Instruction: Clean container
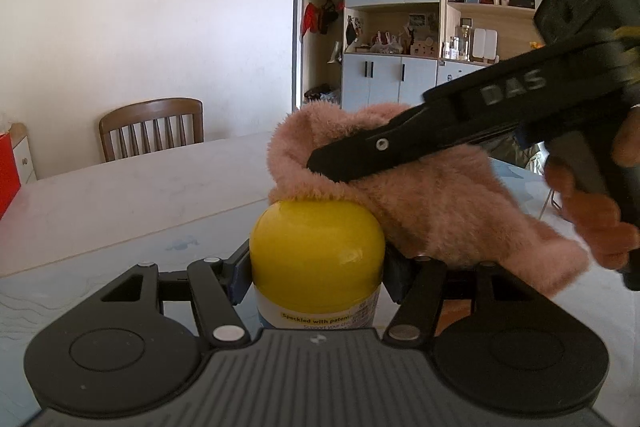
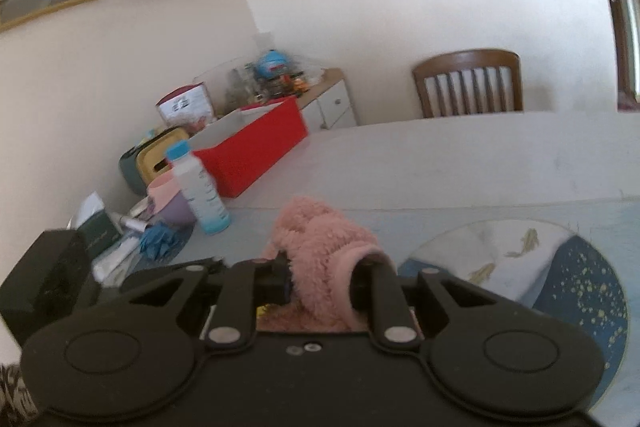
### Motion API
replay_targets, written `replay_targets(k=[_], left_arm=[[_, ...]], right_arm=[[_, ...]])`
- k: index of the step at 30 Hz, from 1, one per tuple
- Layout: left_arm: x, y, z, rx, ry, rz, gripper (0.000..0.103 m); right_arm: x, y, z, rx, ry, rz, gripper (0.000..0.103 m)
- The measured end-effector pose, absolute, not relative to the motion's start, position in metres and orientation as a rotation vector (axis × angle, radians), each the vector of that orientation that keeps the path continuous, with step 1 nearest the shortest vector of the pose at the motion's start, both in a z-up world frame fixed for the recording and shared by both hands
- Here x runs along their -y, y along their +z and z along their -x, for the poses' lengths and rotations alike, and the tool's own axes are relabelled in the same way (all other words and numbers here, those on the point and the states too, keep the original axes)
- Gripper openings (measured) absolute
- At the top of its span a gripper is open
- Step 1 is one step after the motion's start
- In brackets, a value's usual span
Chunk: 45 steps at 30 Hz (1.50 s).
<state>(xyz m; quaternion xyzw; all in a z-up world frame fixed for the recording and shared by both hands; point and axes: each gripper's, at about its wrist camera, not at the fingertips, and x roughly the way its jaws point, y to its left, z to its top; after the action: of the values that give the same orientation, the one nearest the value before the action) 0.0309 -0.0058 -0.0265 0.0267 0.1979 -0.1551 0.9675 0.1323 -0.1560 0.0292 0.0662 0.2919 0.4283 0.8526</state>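
1. So, the container (image 1: 316, 267) is a white bottle with a rounded yellow cap, standing upright right in the middle of the left wrist view. It sits squarely between the two fingers of the left gripper (image 1: 316, 273), which are closed in against its sides just under the cap, so it's clamped there.
2. Part of the label shows below the cap, a yellow band with "Speckled with..." printed on it. The rest is cut off by the gripper body.
3. A fluffy pink cloth (image 1: 432, 187) is draped on top of the cap and hangs down its right side, touching the yellow dome.
4. The right gripper (image 1: 332, 163) comes in from the upper right with its fingers pinched shut on that cloth, tip just above the cap. The person's hand (image 1: 592, 211) is wrapped around its handle.
5. In the right wrist view the same pink cloth (image 2: 324, 259) is bunched between the fingers of the right gripper (image 2: 324, 283), pretty blurry, and it hides the container completely.
6. Everything's over a pale table (image 1: 120, 195) with a blue patterned mat (image 2: 560, 267).
7. Further out: a blue-capped bottle (image 2: 202, 193) and a red box (image 2: 256, 151) off to the left side, well apart from the cloth, and a wooden chair (image 1: 154, 129) at the far edge of the table.
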Motion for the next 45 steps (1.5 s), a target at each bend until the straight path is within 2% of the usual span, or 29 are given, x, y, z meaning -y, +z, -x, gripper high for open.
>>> replay_targets(k=[13,15,19,25,27,29,36,41,43,44,45], left_arm=[[0.011,-0.029,-0.026,-0.397,-0.328,-0.076,0.063],[0.011,-0.03,-0.026,-0.398,-0.335,-0.078,0.063],[0.008,-0.028,-0.027,-0.402,-0.338,-0.075,0.063],[0.001,-0.026,-0.025,-0.415,-0.349,-0.058,0.066],[-0.002,-0.024,-0.024,-0.41,-0.345,-0.058,0.077],[-0.004,-0.023,-0.021,-0.4,-0.351,-0.055,0.084],[-0.008,-0.028,-0.018,-0.423,-0.339,-0.082,0.085],[-0.013,-0.033,-0.022,-0.453,-0.334,-0.043,0.084],[-0.013,-0.033,-0.022,-0.456,-0.352,-0.028,0.076],[-0.013,-0.033,-0.022,-0.46,-0.368,-0.017,0.066],[-0.014,-0.034,-0.023,-0.464,-0.378,-0.007,0.064]], right_arm=[[0.184,-0.025,-0.18,-0.833,0.972,-0.422,0.019],[0.182,-0.032,-0.188,-0.892,0.976,-0.404,0.019],[0.167,-0.049,-0.182,-0.956,0.871,-0.181,0.019],[0.185,-0.03,-0.16,-0.836,0.835,-0.223,0.019],[0.19,-0.019,-0.153,-0.79,0.825,-0.215,0.019],[0.194,-0.007,-0.145,-0.742,0.828,-0.198,0.019],[0.195,0.039,-0.118,-0.608,0.878,-0.133,0.019],[0.178,0.065,-0.093,-0.521,0.945,-0.036,0.019],[0.17,0.07,-0.084,-0.493,0.983,0.002,0.019],[0.166,0.072,-0.082,-0.488,0.996,0.017,0.019],[0.161,0.072,-0.081,-0.493,1.011,0.024,0.019]])
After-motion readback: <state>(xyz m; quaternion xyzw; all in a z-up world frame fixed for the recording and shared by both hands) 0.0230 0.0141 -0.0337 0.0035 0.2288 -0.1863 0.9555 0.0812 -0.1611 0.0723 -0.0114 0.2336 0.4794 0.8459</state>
